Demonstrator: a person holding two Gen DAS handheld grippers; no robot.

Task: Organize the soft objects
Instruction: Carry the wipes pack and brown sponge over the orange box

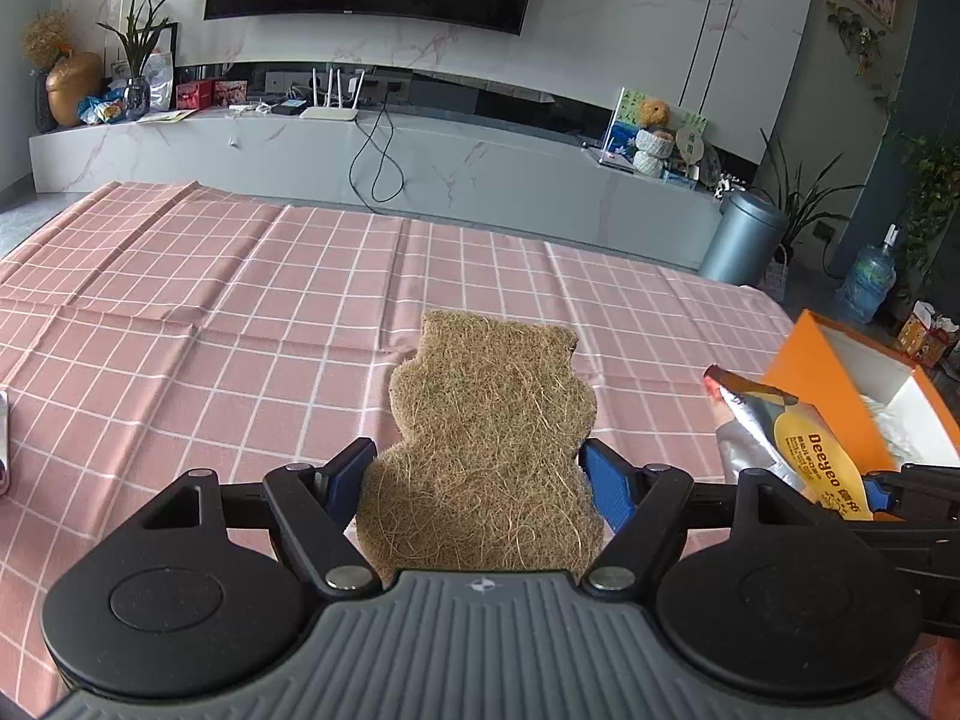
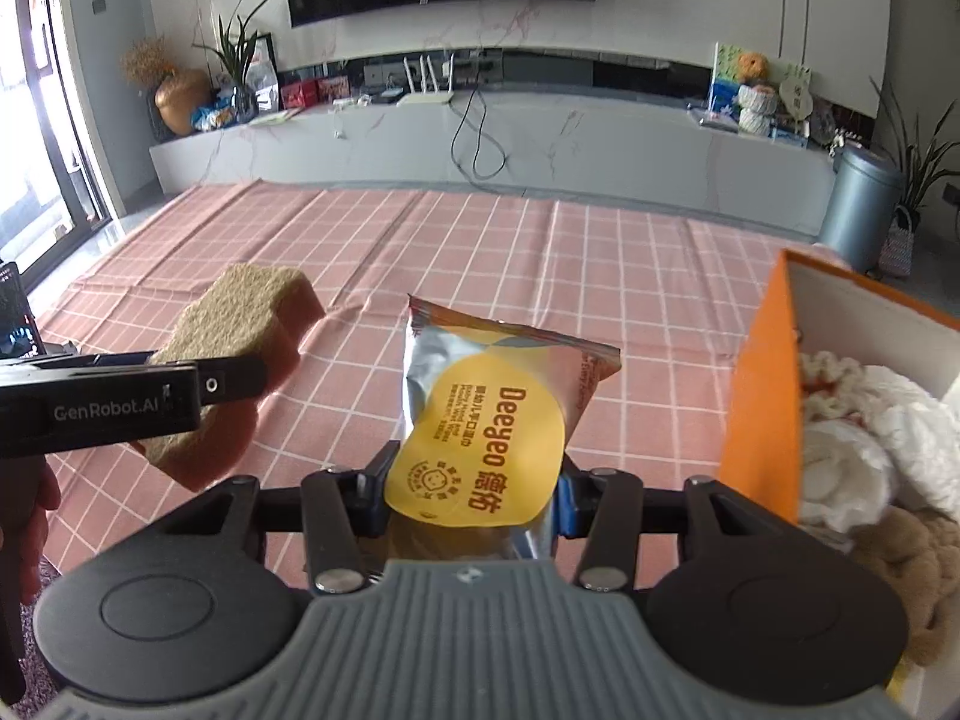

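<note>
A brown fibrous sponge [image 1: 492, 408] with a lobed outline sits between the blue pads of my left gripper [image 1: 477, 450], which is shut on it and holds it above the table. In the right wrist view the same sponge [image 2: 240, 312] shows at the left, with a black finger [image 2: 228, 384] across its side. My right gripper [image 2: 477, 468] is shut on a silver and yellow Deeyeo packet [image 2: 498, 396], also lifted off the cloth. That packet [image 1: 774, 426] appears at the right of the left wrist view. An orange box [image 2: 762, 372] stands open at the right.
A pink checked tablecloth [image 1: 240, 312] covers the table. The orange box [image 1: 822, 384] holds white fluffy cloth [image 2: 888, 420] and a beige knitted item [image 2: 918, 552]. A dark device [image 2: 15, 312] stands at the table's left edge. A hand [image 2: 30, 516] grips the left tool.
</note>
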